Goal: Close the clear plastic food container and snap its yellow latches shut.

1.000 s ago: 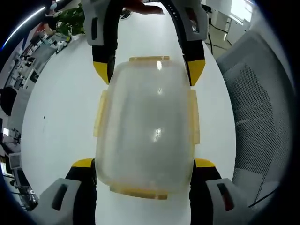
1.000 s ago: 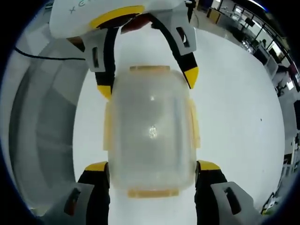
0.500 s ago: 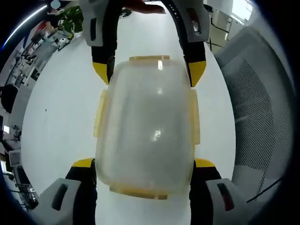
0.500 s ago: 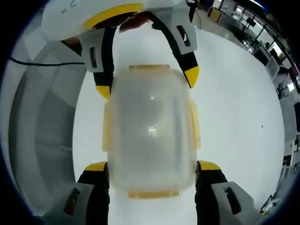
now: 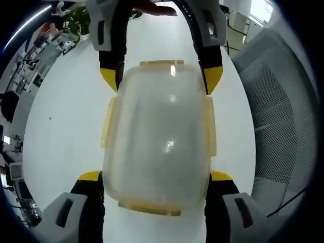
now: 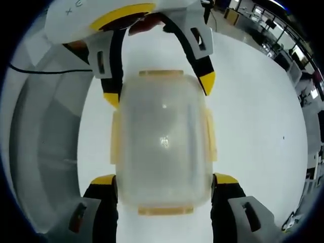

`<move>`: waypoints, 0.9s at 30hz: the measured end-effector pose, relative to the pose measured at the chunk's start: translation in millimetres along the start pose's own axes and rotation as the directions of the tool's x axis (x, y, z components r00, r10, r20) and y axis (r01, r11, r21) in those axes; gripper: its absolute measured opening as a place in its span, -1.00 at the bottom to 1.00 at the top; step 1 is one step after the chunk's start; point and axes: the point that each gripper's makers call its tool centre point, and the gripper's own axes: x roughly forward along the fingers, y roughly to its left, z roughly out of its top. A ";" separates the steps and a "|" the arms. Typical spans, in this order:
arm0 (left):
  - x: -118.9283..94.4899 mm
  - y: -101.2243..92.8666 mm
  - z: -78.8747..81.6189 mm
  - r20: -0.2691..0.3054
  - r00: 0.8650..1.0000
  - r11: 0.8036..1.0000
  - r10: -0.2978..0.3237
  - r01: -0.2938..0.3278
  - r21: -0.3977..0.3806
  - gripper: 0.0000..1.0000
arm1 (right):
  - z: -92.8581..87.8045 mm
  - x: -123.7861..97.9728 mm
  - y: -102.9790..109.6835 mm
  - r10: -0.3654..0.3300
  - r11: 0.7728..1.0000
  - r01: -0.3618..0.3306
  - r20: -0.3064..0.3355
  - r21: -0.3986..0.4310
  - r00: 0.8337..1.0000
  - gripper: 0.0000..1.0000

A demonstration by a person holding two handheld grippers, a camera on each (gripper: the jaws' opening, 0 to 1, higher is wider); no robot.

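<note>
Squarely between two tools: clear, frosted plastic food container (image 5: 158,134) with rounded corners and pale yellow latches (image 5: 208,125), lid on, resting on glossy white bench (image 5: 66,121).

Left tool (image 5: 157,178) spread wide, yellow-tipped jaws straddling one end; right tool (image 6: 164,181) likewise spread at the opposite end. Grey mesh chair (image 5: 276,111) beside bench in left gripper view.
</note>
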 end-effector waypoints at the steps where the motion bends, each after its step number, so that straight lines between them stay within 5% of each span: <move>1: 0.2 1.1 -0.1 0.000 1.000 1.000 0.000 0.000 -0.001 0.65 | 0.2 -0.1 -1.2 0.000 1.000 0.000 0.001 0.000 1.000 0.51; 27: 7.0 32.0 5.2 0.015 1.000 1.000 0.007 -0.007 -0.011 0.65 | -3.8 1.5 -33.9 0.006 1.000 -0.006 -0.011 -0.017 1.000 0.52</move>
